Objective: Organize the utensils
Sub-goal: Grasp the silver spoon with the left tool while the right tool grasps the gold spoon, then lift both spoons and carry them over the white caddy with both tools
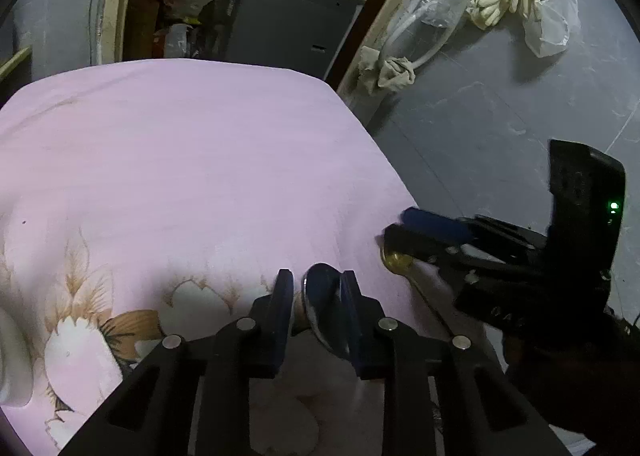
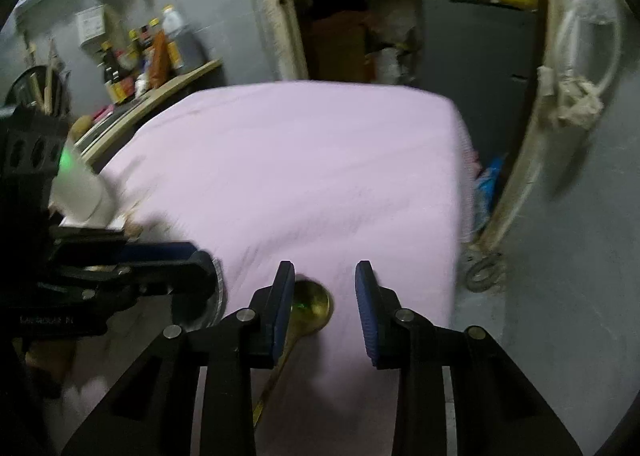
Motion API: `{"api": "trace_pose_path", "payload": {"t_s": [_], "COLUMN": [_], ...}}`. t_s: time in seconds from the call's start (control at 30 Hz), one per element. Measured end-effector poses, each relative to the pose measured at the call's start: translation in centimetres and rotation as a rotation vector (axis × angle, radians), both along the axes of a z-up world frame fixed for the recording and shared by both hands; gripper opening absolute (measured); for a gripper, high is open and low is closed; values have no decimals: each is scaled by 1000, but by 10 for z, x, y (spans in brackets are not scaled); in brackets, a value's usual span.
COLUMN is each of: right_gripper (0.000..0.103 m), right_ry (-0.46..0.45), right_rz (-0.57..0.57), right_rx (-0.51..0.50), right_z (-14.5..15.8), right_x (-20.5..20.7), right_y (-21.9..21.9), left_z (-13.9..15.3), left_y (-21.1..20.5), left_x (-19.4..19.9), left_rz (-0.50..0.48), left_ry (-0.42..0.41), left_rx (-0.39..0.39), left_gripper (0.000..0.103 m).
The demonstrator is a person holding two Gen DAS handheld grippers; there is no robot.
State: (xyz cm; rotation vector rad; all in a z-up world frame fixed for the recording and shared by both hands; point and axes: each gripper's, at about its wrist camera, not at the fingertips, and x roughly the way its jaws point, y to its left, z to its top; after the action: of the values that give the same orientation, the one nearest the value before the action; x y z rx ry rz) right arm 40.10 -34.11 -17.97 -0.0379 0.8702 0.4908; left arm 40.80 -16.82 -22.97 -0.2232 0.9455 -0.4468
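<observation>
My left gripper (image 1: 316,288) is shut on a silver spoon (image 1: 324,308); the bowl stands on edge between the blue pads, just above the pink flowered cloth (image 1: 180,160). In the right wrist view the left gripper (image 2: 192,256) comes in from the left with the silver spoon's rim (image 2: 218,292) showing. My right gripper (image 2: 325,284) is open over a brass spoon (image 2: 310,308) that lies on the cloth, bowl forward, next to the left finger. In the left wrist view the right gripper (image 1: 396,228) is at the right, over the brass spoon's bowl (image 1: 396,261).
The cloth-covered table (image 2: 320,160) drops off at its right edge to a grey floor (image 1: 500,128). A white cup-like object (image 2: 80,192) stands at the left. A shelf with bottles (image 2: 148,48) is at the back left, a doorway (image 2: 400,16) behind.
</observation>
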Motion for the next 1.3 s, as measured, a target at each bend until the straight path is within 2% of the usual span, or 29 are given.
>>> {"api": "trace_pose_path", "payload": {"t_s": [0.2, 0.5, 0.53, 0.57, 0.67, 0.87, 1.07, 1.3], "right_gripper": [28, 26, 23, 15, 14, 3, 2, 2], "right_ry": [8, 19, 21, 28, 55, 94, 62, -57], "right_rz": [80, 117, 110, 104, 76, -1, -76, -177], "right_rx": [31, -77, -92, -93, -87, -38, 4, 2], "right_z": [-1, 4, 5, 6, 7, 8, 18, 47], "right_x": [-3, -2, -2, -3, -4, -8, -30, -63], "right_y": [-14, 1, 3, 5, 6, -1, -9, -9], "left_z": [-2, -1, -1, -1, -1, 4, 20, 49], "left_y": [4, 0, 0, -1, -1, -1, 4, 17], "left_x": [1, 3, 3, 3, 5, 3, -10, -36], "left_rz": [-7, -5, 1, 6, 21, 46, 89, 174], "left_ry": [5, 2, 2, 4, 12, 22, -23, -116], "left_rx": [-21, -1, 6, 12, 16, 21, 56, 118], "left_gripper": [21, 17, 14, 13, 9, 6, 4, 3]}}
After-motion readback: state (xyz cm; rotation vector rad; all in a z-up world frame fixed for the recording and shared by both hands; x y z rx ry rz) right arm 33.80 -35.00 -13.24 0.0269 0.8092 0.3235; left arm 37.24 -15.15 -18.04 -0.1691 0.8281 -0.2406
